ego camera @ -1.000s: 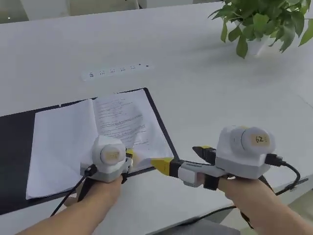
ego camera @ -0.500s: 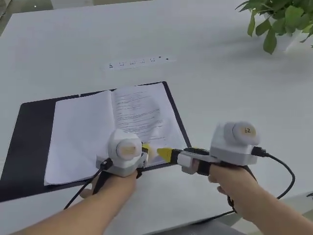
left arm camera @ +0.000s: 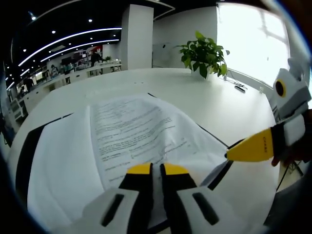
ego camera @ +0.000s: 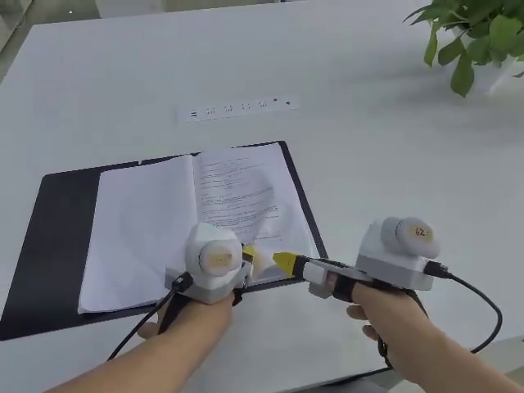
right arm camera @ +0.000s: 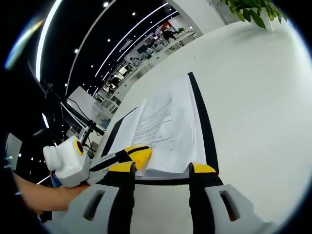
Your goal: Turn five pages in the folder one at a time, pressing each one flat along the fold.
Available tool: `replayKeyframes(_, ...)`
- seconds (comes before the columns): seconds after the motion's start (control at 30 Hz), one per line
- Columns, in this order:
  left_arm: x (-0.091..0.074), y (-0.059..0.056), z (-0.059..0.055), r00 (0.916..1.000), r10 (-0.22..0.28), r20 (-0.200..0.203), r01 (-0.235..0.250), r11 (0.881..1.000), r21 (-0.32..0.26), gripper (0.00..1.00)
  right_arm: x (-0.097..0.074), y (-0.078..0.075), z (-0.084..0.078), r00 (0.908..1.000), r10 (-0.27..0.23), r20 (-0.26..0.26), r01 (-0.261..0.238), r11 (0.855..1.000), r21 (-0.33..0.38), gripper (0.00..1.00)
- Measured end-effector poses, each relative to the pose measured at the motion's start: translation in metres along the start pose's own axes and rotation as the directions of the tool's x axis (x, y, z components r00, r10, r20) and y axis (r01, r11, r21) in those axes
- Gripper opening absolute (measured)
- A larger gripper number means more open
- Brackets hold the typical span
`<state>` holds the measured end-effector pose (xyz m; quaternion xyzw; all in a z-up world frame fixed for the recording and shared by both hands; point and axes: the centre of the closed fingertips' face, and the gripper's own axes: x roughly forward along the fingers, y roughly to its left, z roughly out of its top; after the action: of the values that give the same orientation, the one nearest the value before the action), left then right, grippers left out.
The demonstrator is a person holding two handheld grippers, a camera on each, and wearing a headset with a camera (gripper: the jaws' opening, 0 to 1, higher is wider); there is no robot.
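— Starting with item one, left gripper point(left arm camera: 157, 168): fingers?
— Almost closed, a thin slit between the yellow tips, over the near edge of the printed page point(ego camera: 241, 192). Whether paper is nipped between them, I cannot tell.
— Item two, right gripper point(right arm camera: 162, 168)?
— Fingers spread wide, holding nothing. Tips at the near right corner of the folder point(ego camera: 49, 221), just beside the left gripper's tips.
— Folder's place?
— Black, lying open and flat on the white table point(ego camera: 368, 147). Blank page left, printed page right.
— Change since half a second ago?
— Both grippers keep much the same spots at the folder's near edge; the view itself has shifted.
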<state>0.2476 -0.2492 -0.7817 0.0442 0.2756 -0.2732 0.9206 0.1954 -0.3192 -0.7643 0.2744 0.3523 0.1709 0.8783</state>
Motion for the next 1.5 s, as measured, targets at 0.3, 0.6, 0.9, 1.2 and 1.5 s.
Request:
replayKeyframes(0.3,0.001,0.0,0.0,0.9999,-0.004,-0.015,0.004,1.0,-0.014,0.05,0.006,-0.022,-0.001,0.996,-0.089,0.006,0.089,0.995,0.045,0.0)
replayKeyframes(0.6,-0.008,0.0,-0.001,0.997,-0.055,-0.054,0.048,0.991,-0.122,0.06,-0.003,-0.007,0.014,0.9966,-0.048,0.066,0.044,0.997,0.057,0.0)
replayKeyframes(0.9,-0.053,0.017,-0.008,0.9959,-0.061,-0.068,0.058,0.997,-0.042,0.11,-0.008,0.049,0.036,0.9893,0.063,0.132,-0.066,0.998,0.015,0.0)
replayKeyframes(1.2,-0.111,0.06,-0.002,0.9991,-0.041,-0.004,0.041,0.999,-0.018,0.15,0.006,0.117,0.03,0.9772,0.165,0.134,-0.164,0.986,-0.021,0.0)
replayKeyframes(1.5,-0.171,0.091,0.005,0.9973,-0.011,0.072,0.009,1.0,0.029,0.16,0.021,0.174,0.018,0.9643,0.249,0.09,-0.244,0.968,-0.065,0.0)
